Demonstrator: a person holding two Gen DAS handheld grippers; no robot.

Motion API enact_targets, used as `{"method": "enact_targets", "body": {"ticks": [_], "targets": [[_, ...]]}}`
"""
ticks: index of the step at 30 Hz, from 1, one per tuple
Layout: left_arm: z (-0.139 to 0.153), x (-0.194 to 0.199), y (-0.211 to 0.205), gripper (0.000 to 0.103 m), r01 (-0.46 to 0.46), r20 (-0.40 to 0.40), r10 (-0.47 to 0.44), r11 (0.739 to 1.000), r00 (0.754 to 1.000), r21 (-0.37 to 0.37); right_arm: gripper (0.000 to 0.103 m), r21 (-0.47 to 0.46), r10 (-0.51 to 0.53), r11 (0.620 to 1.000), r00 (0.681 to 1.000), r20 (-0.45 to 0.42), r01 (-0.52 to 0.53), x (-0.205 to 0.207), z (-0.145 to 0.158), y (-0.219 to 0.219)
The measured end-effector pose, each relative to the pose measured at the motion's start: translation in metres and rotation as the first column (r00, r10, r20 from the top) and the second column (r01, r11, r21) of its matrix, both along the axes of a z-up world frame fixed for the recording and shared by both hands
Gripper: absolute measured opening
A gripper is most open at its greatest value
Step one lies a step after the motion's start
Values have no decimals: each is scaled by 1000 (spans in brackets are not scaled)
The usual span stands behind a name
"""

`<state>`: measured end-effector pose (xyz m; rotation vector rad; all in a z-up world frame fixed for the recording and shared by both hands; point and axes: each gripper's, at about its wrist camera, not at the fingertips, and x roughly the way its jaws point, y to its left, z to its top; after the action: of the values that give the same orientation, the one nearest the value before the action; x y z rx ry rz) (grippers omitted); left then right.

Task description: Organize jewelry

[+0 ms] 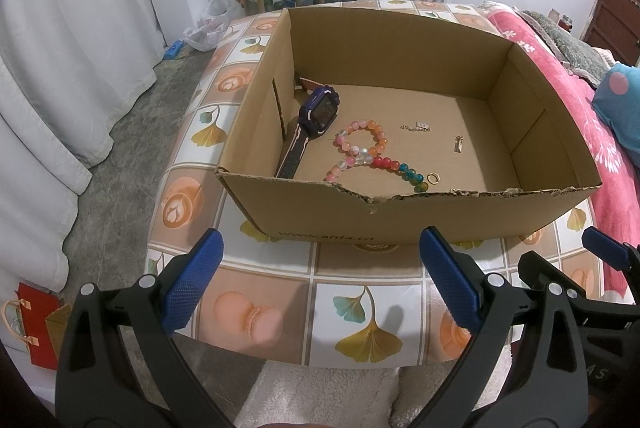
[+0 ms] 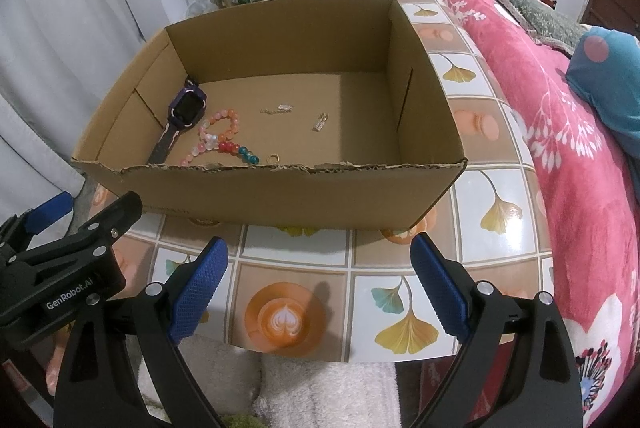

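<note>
Jewelry all inside the box (image 1: 400, 224), mid-frame in the left wrist view: watch (image 1: 316, 120) at the left wall, long axis running from near edge up toward the back; pink beads (image 1: 362, 142) looped just right of it; coloured beads (image 1: 400, 168) trailing toward the lower right; ring (image 1: 433, 178) just beside their end, close under the torn near rim. Chain (image 1: 416, 126) and charm (image 1: 458, 144) farther back, centre, well apart from the rest. Left gripper (image 1: 320, 284) at bottom of frame, spread wide, holding nothing, short of the box over the cloth (image 1: 348, 312). Everything lies ahead and above in frame, over the near wall.

Right wrist view: same box (image 2: 280, 196), contents now crowded to its left half; watch (image 2: 182, 116), beads (image 2: 220, 132) and ring (image 2: 273, 159) upper left of frame centre, charm (image 2: 320, 124) and chain (image 2: 280, 108) nearly straight ahead. Right gripper (image 2: 320, 284) likewise gaping and empty, low in frame. Left gripper (image 2: 72, 252) visible at lower left.

By position, left nearer watch and beads, right nearer charm. Fits either loose pieces awaiting sorting or pieces gathered into the box; not settled here.
</note>
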<state>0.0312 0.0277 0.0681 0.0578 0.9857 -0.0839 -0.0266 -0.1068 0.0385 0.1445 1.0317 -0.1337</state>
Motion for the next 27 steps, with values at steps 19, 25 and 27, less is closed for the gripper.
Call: {"method": "enact_targets", "body": {"ticks": [19, 25, 27], "targets": [[-3, -3, 2, 95, -7, 2, 7, 1000, 1000, -8, 90, 3, -1, 1000, 1000, 2, 1, 0, 0, 1], [-2, -3, 2, 95, -9, 1, 9, 1000, 1000, -9, 90, 4, 1, 1000, 1000, 1, -1, 0, 0, 1], [-2, -2, 1, 95, -10, 2, 10, 1000, 1000, -9, 90, 3, 2, 1000, 1000, 1, -2, 1, 0, 1]]}}
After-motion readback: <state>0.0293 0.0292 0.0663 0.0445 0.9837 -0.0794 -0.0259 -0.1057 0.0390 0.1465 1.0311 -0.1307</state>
